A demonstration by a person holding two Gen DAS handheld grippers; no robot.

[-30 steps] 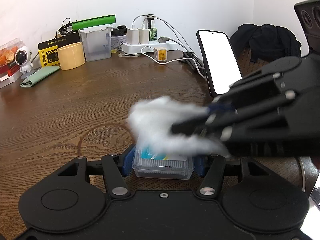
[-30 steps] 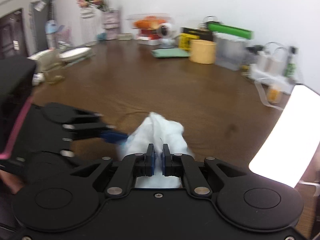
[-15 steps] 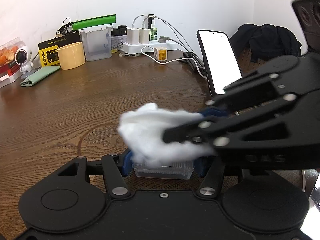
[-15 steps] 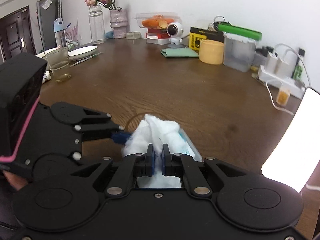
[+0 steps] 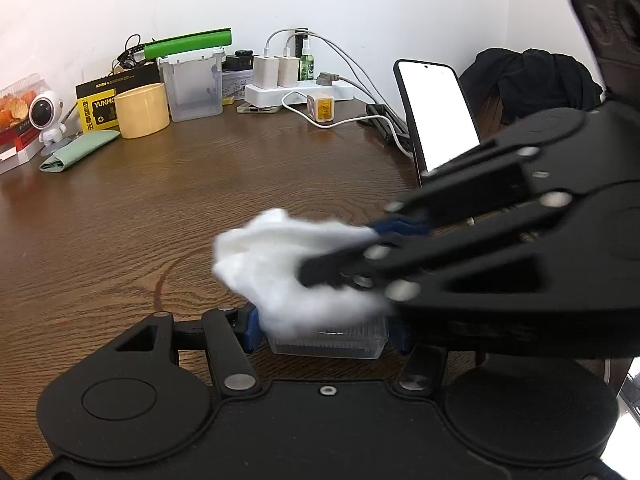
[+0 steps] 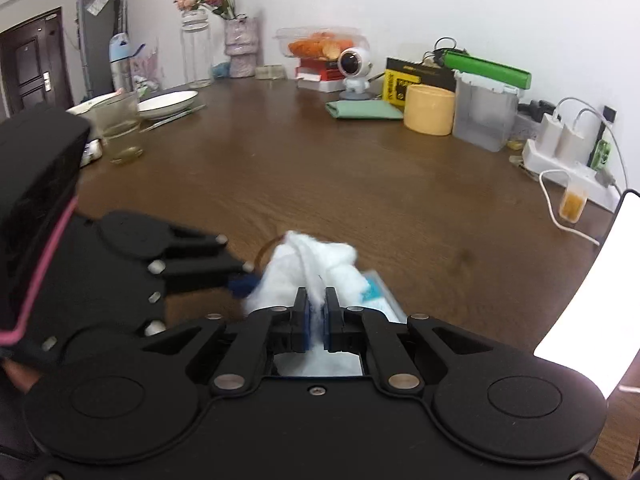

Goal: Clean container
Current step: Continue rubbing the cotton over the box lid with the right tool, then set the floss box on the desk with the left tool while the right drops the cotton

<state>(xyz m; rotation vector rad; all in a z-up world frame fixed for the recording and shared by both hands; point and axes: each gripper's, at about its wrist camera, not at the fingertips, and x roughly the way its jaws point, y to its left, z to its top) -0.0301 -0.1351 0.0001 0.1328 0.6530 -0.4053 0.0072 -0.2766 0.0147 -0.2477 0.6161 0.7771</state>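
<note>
light: bright, even indoor | glare: phone screen (image 5: 438, 114) blown white | blur: right view soft | edges: fisheye-curved, dark corners

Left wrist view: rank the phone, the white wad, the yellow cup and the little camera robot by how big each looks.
1. White wad, though nearness to the camera inflates it.
2. Phone, close behind it.
3. Yellow cup.
4. Camera robot, smallest.

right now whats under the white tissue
A small clear container, clamped by the left gripper. The tissue, pinched in the right gripper, covers most of its top; only a teal and white corner shows. Its contents are hidden.
</note>
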